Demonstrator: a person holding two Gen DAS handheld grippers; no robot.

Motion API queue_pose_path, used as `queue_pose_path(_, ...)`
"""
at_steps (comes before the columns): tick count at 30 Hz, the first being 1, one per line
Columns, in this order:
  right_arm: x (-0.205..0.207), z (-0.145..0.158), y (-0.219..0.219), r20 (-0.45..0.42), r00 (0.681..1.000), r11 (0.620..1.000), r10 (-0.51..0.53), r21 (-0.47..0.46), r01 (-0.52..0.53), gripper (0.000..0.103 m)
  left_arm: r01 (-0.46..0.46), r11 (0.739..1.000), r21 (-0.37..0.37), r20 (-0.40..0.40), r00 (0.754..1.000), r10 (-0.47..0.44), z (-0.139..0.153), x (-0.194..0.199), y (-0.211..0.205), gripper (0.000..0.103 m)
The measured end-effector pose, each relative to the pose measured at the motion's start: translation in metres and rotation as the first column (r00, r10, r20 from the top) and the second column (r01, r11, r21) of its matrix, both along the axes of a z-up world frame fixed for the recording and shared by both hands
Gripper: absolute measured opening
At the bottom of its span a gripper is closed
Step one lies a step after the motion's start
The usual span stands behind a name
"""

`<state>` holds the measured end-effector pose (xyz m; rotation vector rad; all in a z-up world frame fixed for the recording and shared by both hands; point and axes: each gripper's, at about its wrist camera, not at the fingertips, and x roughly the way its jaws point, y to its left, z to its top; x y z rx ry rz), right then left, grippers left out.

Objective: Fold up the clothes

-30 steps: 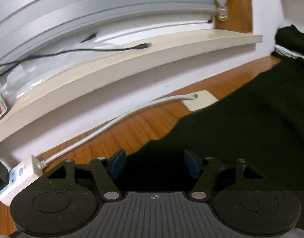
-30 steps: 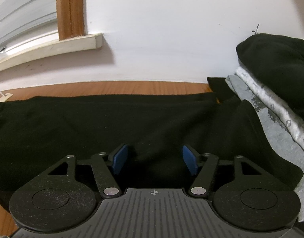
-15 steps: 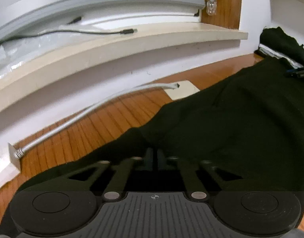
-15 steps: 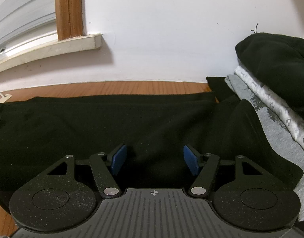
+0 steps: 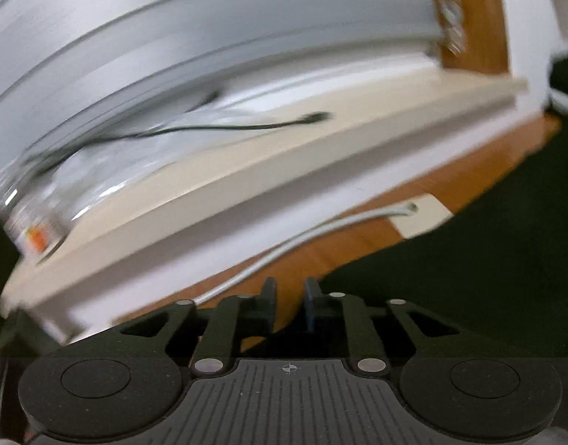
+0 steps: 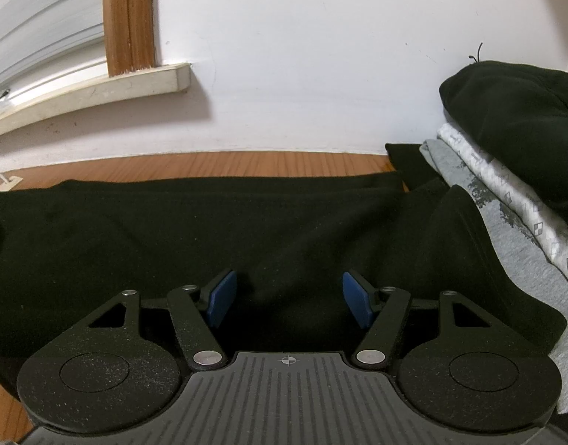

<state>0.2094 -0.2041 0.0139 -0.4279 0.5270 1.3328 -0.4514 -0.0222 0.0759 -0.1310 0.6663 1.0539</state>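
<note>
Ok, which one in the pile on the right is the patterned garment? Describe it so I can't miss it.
Start at the white wall and go right to the folded stack on the wooden floor. The patterned garment lies under the bulky black top piece and over plain grey cloth. Small diamond prints on white mark it out.

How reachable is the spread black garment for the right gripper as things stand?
Probably yes: the right gripper hangs open just over the black garment, which lies spread out ahead of it with nothing in between. The stack of folded clothes sits off to the right, out of the way.
</note>
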Motion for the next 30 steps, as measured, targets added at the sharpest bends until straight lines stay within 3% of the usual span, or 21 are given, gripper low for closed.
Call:
queue_pose_path(2,0.0,0.0,0.0,0.0,1.0,1.0,0.0,0.0,0.0,0.063,-0.047,0.999,0.015,0.042,0.998,0.046,0.009,-0.032,-0.009,0.045)
queue_pose_path(4,0.0,0.0,0.0,0.0,1.0,1.0,0.0,0.0,0.0,0.063,-0.091,0.995,0.029,0.076,0.993,0.089,0.018,-0.064,-0.021,0.054)
queue_pose_path(7,0.0,0.0,0.0,0.0,1.0,1.0,0.0,0.0,0.0,0.063,-0.139,0.99,0.038,0.058,0.989,0.136,0.023,-0.103,-0.035,0.069)
queue_pose_path(10,0.0,0.0,0.0,-0.001,1.0,1.0,0.0,0.0,0.0,0.064,-0.168,0.986,0.014,0.037,0.985,0.167,0.02,-0.132,-0.046,0.071)
queue_pose_path(16,0.0,0.0,0.0,0.0,1.0,1.0,-0.006,-0.001,0.006,0.065,-0.168,0.986,-0.012,-0.038,0.985,0.167,-0.004,-0.138,-0.037,0.071)
queue_pose_path(18,0.0,0.0,0.0,0.0,1.0,1.0,-0.006,-0.001,0.006,0.065,-0.168,0.986,-0.014,-0.052,0.985,0.167,-0.008,-0.135,-0.031,0.07)
queue_pose_path(20,0.0,0.0,0.0,0.0,1.0,1.0,-0.006,-0.001,0.006,0.065,-0.148,0.989,-0.027,-0.072,0.987,0.146,-0.014,-0.129,-0.022,0.062)
queue_pose_path(21,0.0,0.0,0.0,0.0,1.0,1.0,-0.005,-0.001,0.005,0.065,-0.135,0.99,-0.038,-0.091,0.987,0.131,-0.018,-0.125,-0.018,0.052)
queue_pose_path(23,0.0,0.0,0.0,-0.001,1.0,1.0,-0.004,-0.001,0.004,0.065,-0.114,0.992,-0.061,-0.127,0.986,0.105,-0.025,-0.118,-0.012,0.013)
queue_pose_path(26,0.001,0.0,0.001,-0.001,1.0,1.0,-0.003,0.0,0.003,0.065,-0.146,0.989,-0.025,-0.113,0.983,0.142,-0.02,-0.116,-0.015,0.008)
queue_pose_path(28,0.001,0.0,0.0,-0.001,1.0,1.0,-0.003,0.0,0.003,0.065,-0.216,0.976,0.0,-0.032,0.976,0.215,-0.008,-0.127,-0.014,0.009)
queue_pose_path(30,0.001,0.0,0.0,-0.002,1.0,1.0,-0.003,0.0,0.003,0.065,-0.268,0.963,0.02,0.01,0.964,0.267,0.0,-0.134,-0.013,0.018)
